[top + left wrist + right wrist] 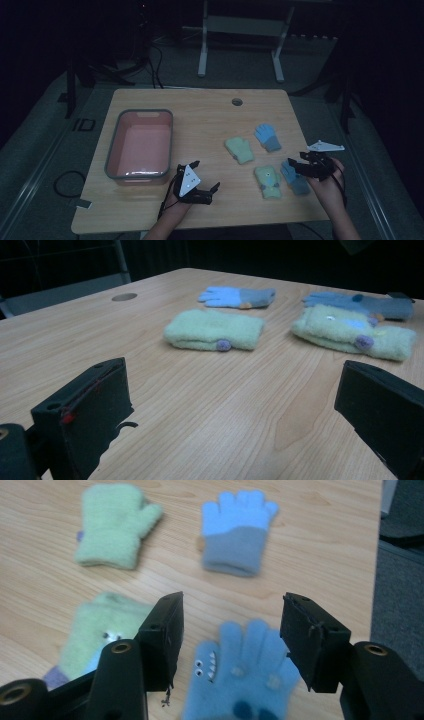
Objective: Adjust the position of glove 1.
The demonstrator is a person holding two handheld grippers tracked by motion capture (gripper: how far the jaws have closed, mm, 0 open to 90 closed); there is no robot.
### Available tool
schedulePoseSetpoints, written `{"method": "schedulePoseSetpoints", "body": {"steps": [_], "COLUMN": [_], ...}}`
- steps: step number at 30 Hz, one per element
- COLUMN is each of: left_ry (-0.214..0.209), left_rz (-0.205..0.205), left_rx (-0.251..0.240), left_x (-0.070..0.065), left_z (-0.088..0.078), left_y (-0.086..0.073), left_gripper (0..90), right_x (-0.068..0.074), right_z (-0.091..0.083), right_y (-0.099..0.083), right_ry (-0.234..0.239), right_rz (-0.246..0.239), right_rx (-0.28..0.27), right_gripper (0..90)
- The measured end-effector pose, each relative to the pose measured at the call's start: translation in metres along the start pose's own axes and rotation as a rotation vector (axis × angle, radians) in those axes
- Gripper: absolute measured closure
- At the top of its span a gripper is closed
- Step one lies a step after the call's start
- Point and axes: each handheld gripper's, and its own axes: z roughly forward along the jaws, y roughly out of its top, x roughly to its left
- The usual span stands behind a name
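Blue monster glove (240, 680) — cuff cut off at frame bottom — under right claw (230, 640), jaws apart, nothing held.

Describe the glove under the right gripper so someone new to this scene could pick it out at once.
On the wooden table, right of the pink tub, four small gloves lie in a cluster. The blue glove is at the near right, below the right gripper. Unlike the plain blue and grey glove beyond it, it bears googly eyes and teeth.

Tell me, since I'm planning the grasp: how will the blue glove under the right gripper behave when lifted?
The blue glove looks soft and fuzzy, so it will probably droop from the right gripper. It lies flat, so it's unlikely to roll. Probably light.
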Motion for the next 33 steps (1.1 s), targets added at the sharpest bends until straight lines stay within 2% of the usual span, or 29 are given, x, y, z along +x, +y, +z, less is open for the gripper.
{"method": "schedulePoseSetpoints", "body": {"steps": [3,8,11,16,17,19,29,33], "left_ry": [-0.004,-0.009,-0.009,-0.009,-0.009,-0.010,-0.010,-0.011], "left_rz": [-0.002,-0.005,-0.005,-0.004,-0.004,-0.003,-0.004,-0.003], "left_rx": [0.001,0.001,0.000,0.000,0.000,-0.001,-0.003,-0.003], "left_x": [0.000,0.001,0.001,0.001,0.001,0.001,0.001,0.001], "left_z": [0.000,0.000,0.000,0.000,0.000,0.000,0.000,0.000], "left_y": [0.000,0.000,0.000,0.000,0.000,0.000,0.000,0.000], "left_gripper": [1.8,1.8,1.8,1.8,1.8,1.8,1.8,1.8], "right_x": [0.005,0.010,0.016,0.023,0.025,0.028,0.039,0.048], "right_z": [-0.001,-0.001,-0.001,0.002,0.005,0.009,0.025,0.037], "right_y": [0.008,0.019,0.030,0.042,0.048,0.054,0.075,0.085], "right_ry": [0.015,0.023,0.026,0.056,0.085,0.093,0.163,0.189], "right_rz": [-0.018,-0.040,-0.072,-0.095,-0.091,-0.098,-0.108,-0.139], "right_rx": [-0.008,-0.020,-0.024,-0.013,-0.011,0.001,-0.001,0.017], "right_gripper": [46.7,47.0,46.9,44.4,41.0,39.4,39.5,39.5]}}
